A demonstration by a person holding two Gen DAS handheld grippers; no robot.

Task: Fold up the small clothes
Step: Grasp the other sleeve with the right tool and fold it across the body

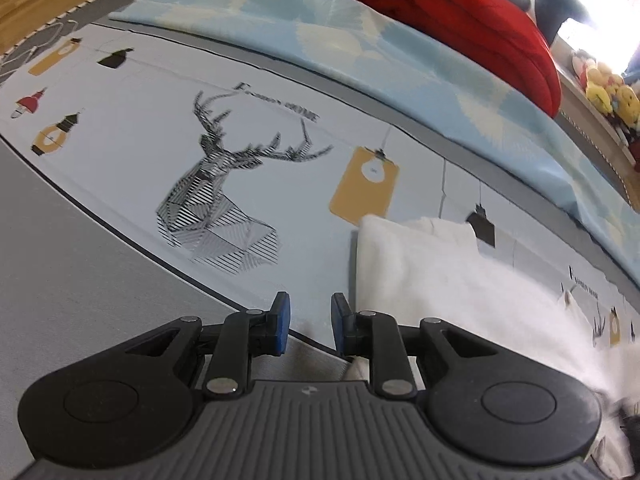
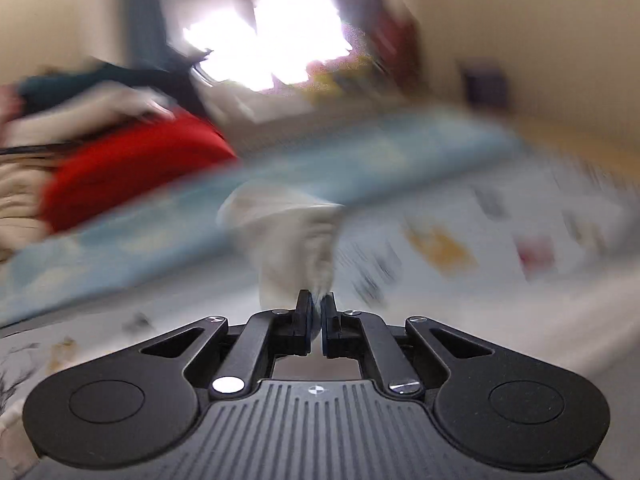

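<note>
Nearest, left gripper: left gripper (image 1: 310,322) hovers low over the bed, its blue-padded fingers (image 1: 282,320) spread apart with nothing between them.
White garment: a small white garment (image 1: 440,280) lies just right of the left gripper, running from the near right toward the middle of the sheet; its near part is blurred.
Right gripper: right gripper (image 2: 316,318) has its fingers pressed together, pinching an edge of the white garment (image 2: 296,248), which bunches up beyond the fingertips; this view is heavily blurred.
Bed sheet: pale printed sheet (image 1: 120,128) under both grippers, with a striped deer head (image 1: 216,200) at the middle and a yellow tag print (image 1: 364,188) to its right.
Farther: light blue blanket (image 1: 320,40) along the far side.
Farthest: folded red cloth (image 1: 460,20) resting on the blanket at far right.
</note>
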